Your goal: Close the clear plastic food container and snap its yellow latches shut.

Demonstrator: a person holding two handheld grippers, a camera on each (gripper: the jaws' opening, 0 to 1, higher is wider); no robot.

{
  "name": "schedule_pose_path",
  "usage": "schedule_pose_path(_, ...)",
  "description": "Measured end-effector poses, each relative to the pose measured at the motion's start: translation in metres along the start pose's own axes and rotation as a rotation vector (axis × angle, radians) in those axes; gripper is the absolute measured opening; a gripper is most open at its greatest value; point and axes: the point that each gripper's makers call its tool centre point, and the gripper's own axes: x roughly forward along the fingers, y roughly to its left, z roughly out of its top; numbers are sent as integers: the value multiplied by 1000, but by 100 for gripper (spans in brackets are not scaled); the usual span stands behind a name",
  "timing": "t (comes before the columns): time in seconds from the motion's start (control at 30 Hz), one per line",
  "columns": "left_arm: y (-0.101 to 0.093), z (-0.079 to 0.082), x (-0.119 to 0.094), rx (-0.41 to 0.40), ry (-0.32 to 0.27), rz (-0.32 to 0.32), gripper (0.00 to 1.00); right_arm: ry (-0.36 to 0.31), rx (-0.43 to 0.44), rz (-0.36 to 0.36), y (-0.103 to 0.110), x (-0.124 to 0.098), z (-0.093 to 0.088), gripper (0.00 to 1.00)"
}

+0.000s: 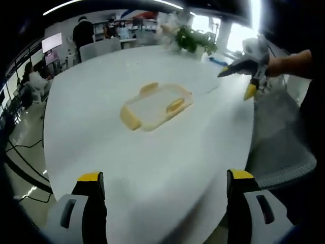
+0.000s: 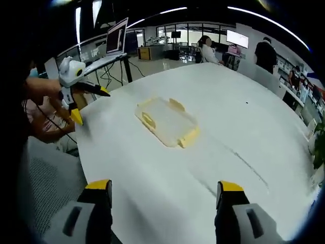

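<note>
Lying flat mid-frame on the white tabletop (image 1: 152, 168), the clear container (image 1: 155, 105) looks light, thin and slippery. Both claws, left (image 1: 165, 185) and right (image 2: 165, 193), are spread and empty; press the yellow latches (image 1: 175, 105) at its edges.

Large white table (image 1: 152, 152), open office beyond (people at desks), potted plant (image 1: 195, 39), laptop (image 2: 117, 36), bright windows (image 1: 238, 35)

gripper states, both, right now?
Left gripper: open, holding nothing, back from the container.
Right gripper: open, holding nothing, also short of the container.
</note>
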Motion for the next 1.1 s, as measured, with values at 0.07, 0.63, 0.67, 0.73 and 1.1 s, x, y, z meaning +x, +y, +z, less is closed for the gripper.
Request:
schedule_pose_path(0.07, 3, 2, 3, 8, 5, -6, 99, 1, -7, 6, -2, 5, 4, 85)
schedule_pose_path(0.63, 18, 25, 31, 154, 42, -78, 99, 29, -172, 39, -16, 36, 29, 82)
schedule_pose_path(0.67, 20, 26, 34, 171, 47, -80, 99, 44, -203, 39, -19, 40, 28, 82)
schedule_pose_path(0.73, 23, 26, 39, 198, 65, -84, 99, 62, -231, 47, -20, 45, 27, 81)
schedule_pose_path(1.1, 35, 29, 52, 296, 121, -138, 98, 92, -302, 94, -30, 59, 35, 82)
